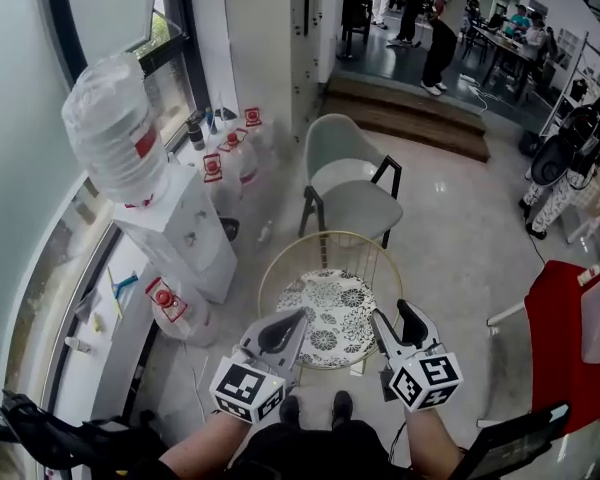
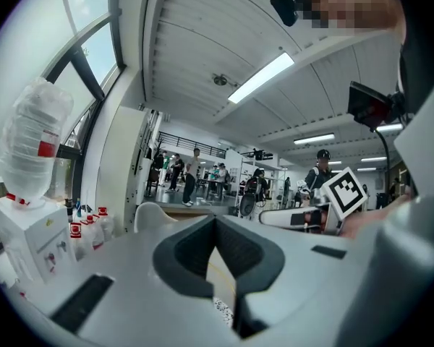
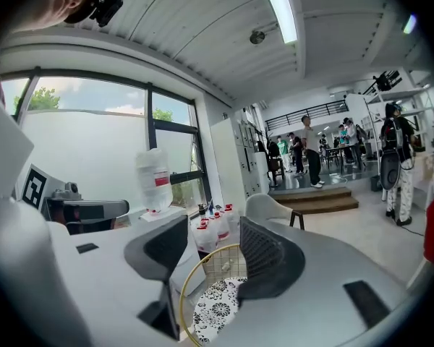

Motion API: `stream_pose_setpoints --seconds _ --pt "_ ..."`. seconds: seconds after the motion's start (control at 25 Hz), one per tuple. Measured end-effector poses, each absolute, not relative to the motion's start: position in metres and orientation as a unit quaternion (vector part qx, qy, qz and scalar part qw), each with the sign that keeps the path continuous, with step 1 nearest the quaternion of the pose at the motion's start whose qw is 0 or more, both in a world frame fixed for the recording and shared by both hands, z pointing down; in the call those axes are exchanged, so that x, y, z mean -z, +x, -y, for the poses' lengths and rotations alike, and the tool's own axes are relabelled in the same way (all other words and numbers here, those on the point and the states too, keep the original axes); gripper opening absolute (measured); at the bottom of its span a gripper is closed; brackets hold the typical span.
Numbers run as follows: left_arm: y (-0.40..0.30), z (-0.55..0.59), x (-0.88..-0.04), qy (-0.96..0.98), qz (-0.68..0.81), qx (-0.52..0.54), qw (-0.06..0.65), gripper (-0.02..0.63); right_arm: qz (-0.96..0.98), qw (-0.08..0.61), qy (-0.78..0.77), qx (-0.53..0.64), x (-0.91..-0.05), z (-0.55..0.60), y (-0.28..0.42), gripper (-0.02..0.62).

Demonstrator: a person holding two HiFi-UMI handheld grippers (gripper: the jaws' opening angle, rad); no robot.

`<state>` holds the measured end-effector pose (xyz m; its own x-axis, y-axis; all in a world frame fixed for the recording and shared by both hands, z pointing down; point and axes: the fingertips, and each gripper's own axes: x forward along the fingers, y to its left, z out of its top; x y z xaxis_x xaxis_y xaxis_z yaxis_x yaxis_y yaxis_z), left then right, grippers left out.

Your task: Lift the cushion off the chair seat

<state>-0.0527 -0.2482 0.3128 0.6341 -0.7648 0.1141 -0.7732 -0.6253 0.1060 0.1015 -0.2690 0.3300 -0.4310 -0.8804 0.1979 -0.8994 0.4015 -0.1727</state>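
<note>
Left tongs [image 1: 300, 316] closed, right tongs [image 1: 390, 311] open and empty, both over patterned cushion's [image 1: 335, 313] near edge

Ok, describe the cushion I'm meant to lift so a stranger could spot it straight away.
Start at the white water dispenser on the left of the head view; just to its right stands a round gold wire chair, nearer than a pale grey chair. The cushion lies on the wire chair's seat. It is round, white with black floral patterns, the only patterned thing there.
</note>
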Motion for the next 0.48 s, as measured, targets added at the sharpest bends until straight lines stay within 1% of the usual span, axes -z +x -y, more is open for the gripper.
stream_pose_setpoints --seconds 0.32,0.48 --pt "-0.031 0.265 -0.347 0.888 0.447 -0.048 0.095 0.007 0.838 0.051 0.519 -0.163 -0.373 0.296 0.129 0.269" --pt "-0.027 0.273 -0.37 0.886 0.45 -0.052 0.103 0.007 0.833 0.052 0.518 -0.186 -0.401 0.305 0.136 0.276"
